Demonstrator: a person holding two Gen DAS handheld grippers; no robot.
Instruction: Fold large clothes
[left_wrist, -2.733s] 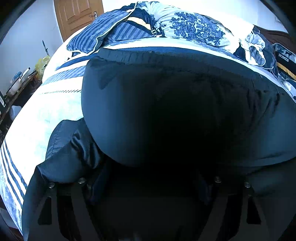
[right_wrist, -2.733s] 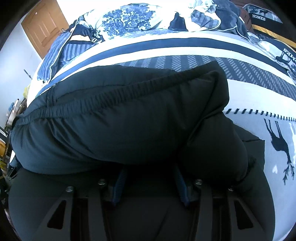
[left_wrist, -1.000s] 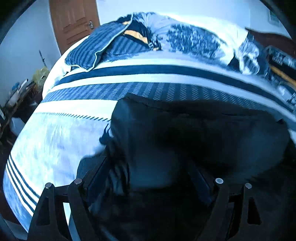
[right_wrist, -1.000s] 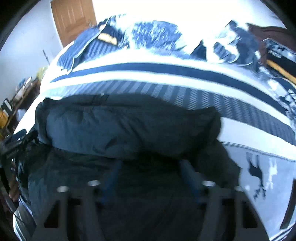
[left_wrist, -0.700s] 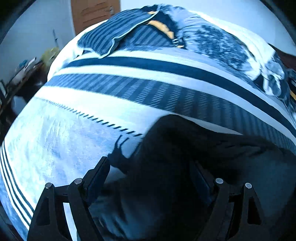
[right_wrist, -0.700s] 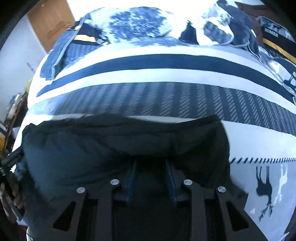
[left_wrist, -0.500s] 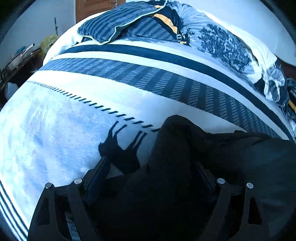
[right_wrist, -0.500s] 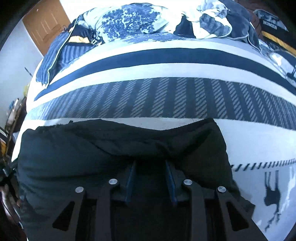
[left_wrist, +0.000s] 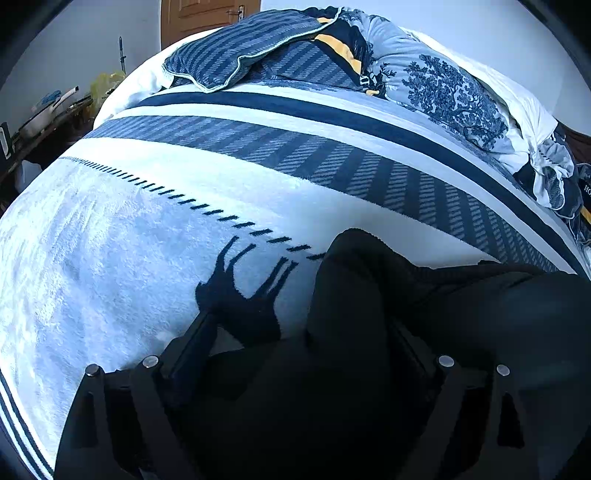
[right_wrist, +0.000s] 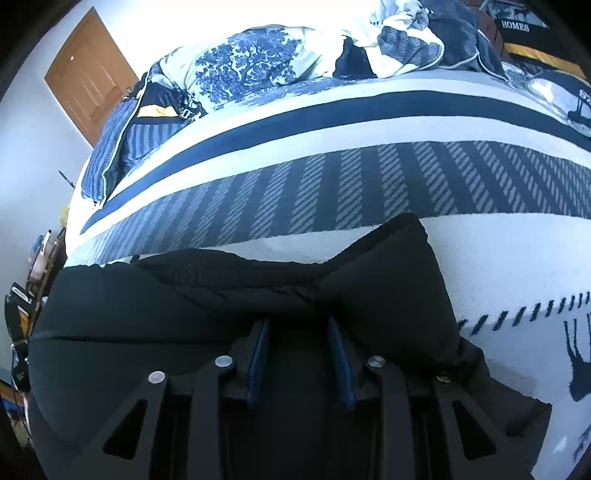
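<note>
A large dark padded jacket (right_wrist: 184, 332) lies on the striped bed blanket (right_wrist: 369, 192), bunched up at the near edge. My right gripper (right_wrist: 299, 325) is shut on a fold of the jacket near its gathered hem. In the left wrist view the jacket (left_wrist: 480, 332) fills the lower right. My left gripper (left_wrist: 299, 332) has its fingers spread wide, and jacket cloth lies over and between them; the right finger is mostly hidden by the cloth.
A blue-and-white blanket (left_wrist: 147, 240) with a deer print (left_wrist: 243, 295) covers the bed. Pillows and a crumpled floral quilt (left_wrist: 443, 85) are piled at the far end. A wooden door (right_wrist: 88, 88) and a cluttered side table (left_wrist: 40, 122) stand at the left.
Both grippers have pulled the jacket's far edge back toward the near side, folding it over. Much more of the blanket now shows. The left fingers stayed spread; the right fingers narrowed on the cloth.
</note>
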